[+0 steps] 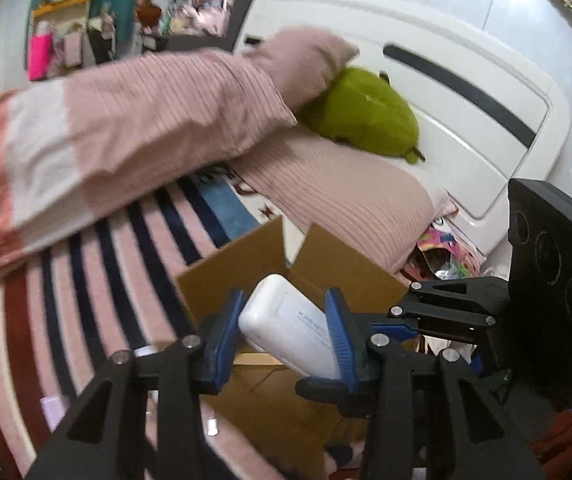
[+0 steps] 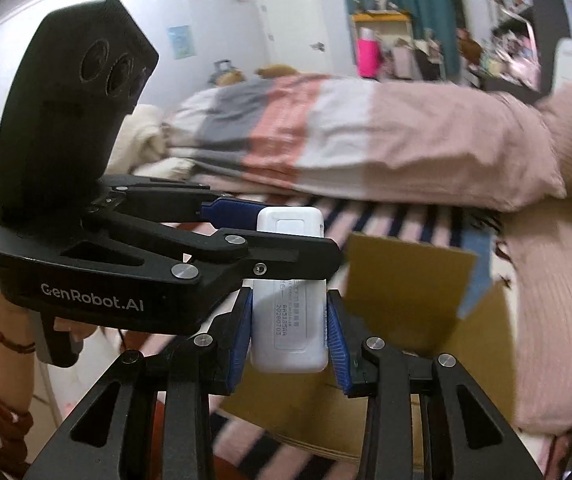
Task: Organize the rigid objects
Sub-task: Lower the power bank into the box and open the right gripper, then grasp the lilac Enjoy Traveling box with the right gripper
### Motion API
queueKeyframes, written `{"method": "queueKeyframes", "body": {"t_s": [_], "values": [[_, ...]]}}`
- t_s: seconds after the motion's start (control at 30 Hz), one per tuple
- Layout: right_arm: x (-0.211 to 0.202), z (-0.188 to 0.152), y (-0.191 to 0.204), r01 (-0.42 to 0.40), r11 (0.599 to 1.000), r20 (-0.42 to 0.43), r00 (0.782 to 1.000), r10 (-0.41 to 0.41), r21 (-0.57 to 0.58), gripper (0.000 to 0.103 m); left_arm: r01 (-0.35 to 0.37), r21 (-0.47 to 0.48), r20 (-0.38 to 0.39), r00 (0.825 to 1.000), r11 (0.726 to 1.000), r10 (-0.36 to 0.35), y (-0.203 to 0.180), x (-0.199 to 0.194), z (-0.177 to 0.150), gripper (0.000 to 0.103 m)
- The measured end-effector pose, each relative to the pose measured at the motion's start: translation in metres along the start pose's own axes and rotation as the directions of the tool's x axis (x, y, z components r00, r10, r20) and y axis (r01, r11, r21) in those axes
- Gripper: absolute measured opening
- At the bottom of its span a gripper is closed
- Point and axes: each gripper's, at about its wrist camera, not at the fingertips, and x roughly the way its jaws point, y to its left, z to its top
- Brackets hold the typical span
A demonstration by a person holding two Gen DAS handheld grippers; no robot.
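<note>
A white flat plastic bottle (image 1: pixel 286 322) with a printed label is held above an open cardboard box (image 1: pixel 246 264) on the striped bed. My left gripper (image 1: pixel 284 320) has its blue pads on both sides of the bottle. My right gripper (image 2: pixel 289 324) also grips the same bottle (image 2: pixel 290 320) between its blue pads. The left gripper crosses the right wrist view (image 2: pixel 246 232), clamping the bottle's far end. The right gripper's body shows at the right in the left wrist view (image 1: pixel 446 312). The box also shows in the right wrist view (image 2: pixel 406 280).
A pink ribbed duvet (image 1: pixel 126 128) and pillows (image 1: pixel 346 196) lie behind the box, with a green plush toy (image 1: pixel 366 116) against the white headboard (image 1: pixel 486 92). The striped bedspread (image 1: pixel 86 280) lies under the box. A cluttered shelf (image 2: pixel 386 40) stands across the room.
</note>
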Motion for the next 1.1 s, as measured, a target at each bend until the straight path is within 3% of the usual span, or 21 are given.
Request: {"method": "queueKeyframes", "body": {"t_s": [0.1,0.3,0.33,0.4,0.5,0.67,0.87,0.93,1.1], "values": [[0.004,-0.005,-0.027,0.025,0.999,-0.053,0.998,-0.023,0.047,0.031,0.009,0.000,-0.074,0.997,1.000,-0.009,-0.006,0.030,0.010,0.039],[0.017,-0.015,-0.053,0.080,0.995,-0.140,0.988,-0.071,0.066,0.031,-0.019,0.009,-0.148,0.989,1.000,0.020,-0.010,0.056,0.013,0.041],[0.019,-0.016,-0.054,0.083,0.994,-0.147,0.987,-0.072,0.069,0.031,-0.032,0.014,-0.157,0.987,0.999,0.033,-0.011,0.058,0.012,0.044],[0.021,-0.019,-0.058,0.097,0.992,-0.164,0.983,-0.083,0.077,0.031,-0.069,0.024,-0.161,0.984,0.997,0.071,-0.012,0.058,0.009,0.070],[0.023,-0.021,-0.056,0.142,0.988,-0.171,0.977,-0.131,0.057,0.033,-0.072,0.035,-0.148,0.986,0.997,0.076,-0.012,0.053,0.008,0.071],[0.021,-0.019,-0.048,0.147,0.988,-0.170,0.976,-0.138,0.044,0.047,-0.098,0.029,-0.095,0.990,0.995,0.100,-0.004,0.022,0.004,0.076],[0.017,-0.011,-0.017,0.143,0.990,-0.132,0.981,-0.144,-0.014,0.072,-0.156,-0.004,-0.017,0.988,0.988,0.156,0.022,-0.033,-0.012,0.078],[0.019,-0.005,0.001,0.131,0.990,-0.110,0.985,-0.135,-0.046,0.087,-0.187,-0.026,0.009,0.982,0.982,0.187,0.036,-0.055,-0.023,0.078],[0.032,0.009,0.062,0.059,0.987,-0.045,0.997,-0.067,-0.152,0.103,-0.279,-0.111,0.051,0.957,0.954,0.286,0.086,-0.107,-0.060,0.080]]}}
